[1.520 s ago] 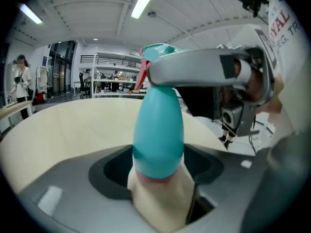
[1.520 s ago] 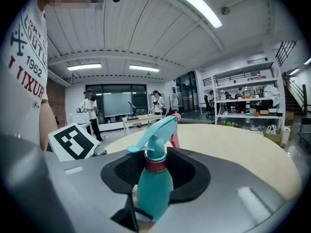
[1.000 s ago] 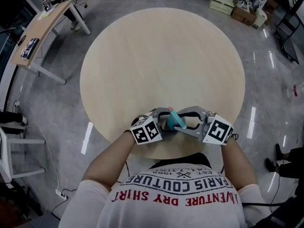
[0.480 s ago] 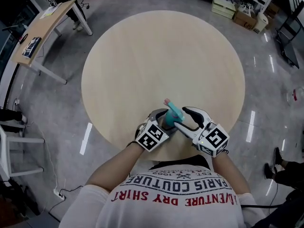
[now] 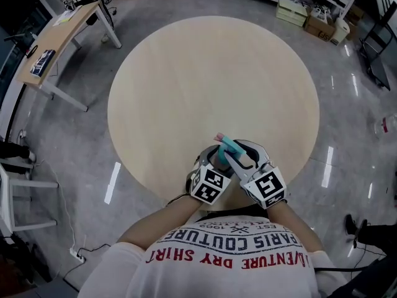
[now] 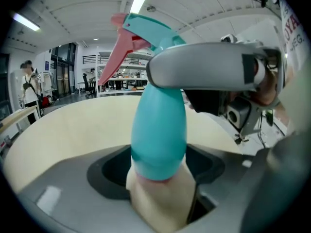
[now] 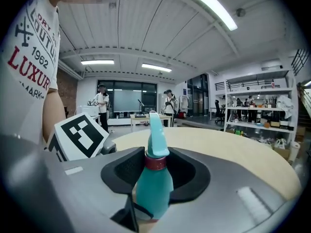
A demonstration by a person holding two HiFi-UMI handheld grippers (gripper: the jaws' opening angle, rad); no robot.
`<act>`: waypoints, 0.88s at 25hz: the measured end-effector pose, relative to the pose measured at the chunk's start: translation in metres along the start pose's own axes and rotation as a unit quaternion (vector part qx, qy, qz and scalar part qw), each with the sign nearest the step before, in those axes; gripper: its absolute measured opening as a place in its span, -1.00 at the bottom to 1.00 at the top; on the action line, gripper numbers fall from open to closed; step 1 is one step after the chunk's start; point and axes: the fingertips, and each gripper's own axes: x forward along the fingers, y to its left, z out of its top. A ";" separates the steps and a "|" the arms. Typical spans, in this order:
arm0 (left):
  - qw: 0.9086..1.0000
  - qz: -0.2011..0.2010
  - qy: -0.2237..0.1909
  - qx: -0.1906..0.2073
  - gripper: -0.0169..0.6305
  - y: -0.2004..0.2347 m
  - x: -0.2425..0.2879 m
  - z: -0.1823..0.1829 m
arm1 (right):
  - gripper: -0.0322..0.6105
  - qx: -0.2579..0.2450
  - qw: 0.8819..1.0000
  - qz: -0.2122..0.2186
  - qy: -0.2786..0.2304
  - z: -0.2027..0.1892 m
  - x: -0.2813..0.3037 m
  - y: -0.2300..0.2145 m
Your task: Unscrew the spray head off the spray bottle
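Note:
The spray bottle (image 5: 228, 148) has a cream base, a teal body (image 6: 159, 135) and a teal spray head (image 6: 146, 25) with a pink trigger. It stands tilted over the near edge of the round table (image 5: 211, 73). My left gripper (image 5: 214, 161) is shut on the bottle's lower body (image 6: 160, 188). My right gripper (image 5: 240, 159) comes in from the right, its jaws closing round the neck. One grey finger (image 6: 209, 72) crosses just below the head. In the right gripper view the red collar (image 7: 155, 162) and the head rise between the jaws.
A wooden desk (image 5: 53, 39) stands on the floor at the far left. Shelves and boxes (image 5: 310, 11) line the far right. People stand in the room beyond the table (image 7: 102, 106). The person's shirt and arms (image 5: 229, 253) fill the near side.
The two marker cubes have swung in closer together, toward the person. The right gripper has turned round the bottle's neck, and the spray head now points further away.

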 end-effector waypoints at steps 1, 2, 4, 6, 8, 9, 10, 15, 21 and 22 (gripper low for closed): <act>1.000 -0.009 0.000 0.005 0.12 0.000 0.000 -0.001 | -0.46 -0.003 1.000 0.008 0.002 -0.001 0.000 0.001; 1.000 -0.024 -0.003 0.012 0.12 -0.002 -0.001 -0.002 | -0.46 -0.004 1.000 0.023 0.004 -0.002 0.000 0.003; 0.996 -0.079 -0.012 0.039 0.12 -0.010 -0.005 -0.007 | -0.46 -0.008 0.997 0.081 0.012 -0.004 -0.004 0.012; 0.985 -0.147 -0.017 0.092 0.12 -0.019 -0.015 -0.016 | -0.46 -0.025 0.985 0.167 0.021 -0.006 -0.012 0.028; 0.965 -0.210 -0.013 0.154 0.12 -0.026 -0.030 -0.025 | -0.48 -0.055 0.968 0.244 0.031 -0.007 -0.023 0.045; 0.955 -0.235 -0.009 0.180 0.12 -0.028 -0.037 -0.028 | -0.48 -0.067 0.959 0.273 0.036 -0.007 -0.028 0.052; 0.947 -0.253 -0.003 0.198 0.11 -0.029 -0.042 -0.031 | -0.48 -0.077 0.952 0.293 0.039 -0.008 -0.030 0.057; 0.941 -0.268 0.007 0.207 0.11 -0.024 -0.047 -0.037 | -0.48 -0.065 0.951 0.301 0.029 -0.005 -0.023 0.065; 0.947 -0.259 -0.006 0.191 0.11 -0.023 -0.046 -0.037 | -0.49 -0.049 0.955 0.293 0.017 -0.004 -0.022 0.064; 0.947 -0.258 -0.006 0.190 0.11 -0.023 -0.045 -0.038 | -0.49 -0.050 0.955 0.292 0.018 -0.004 -0.022 0.065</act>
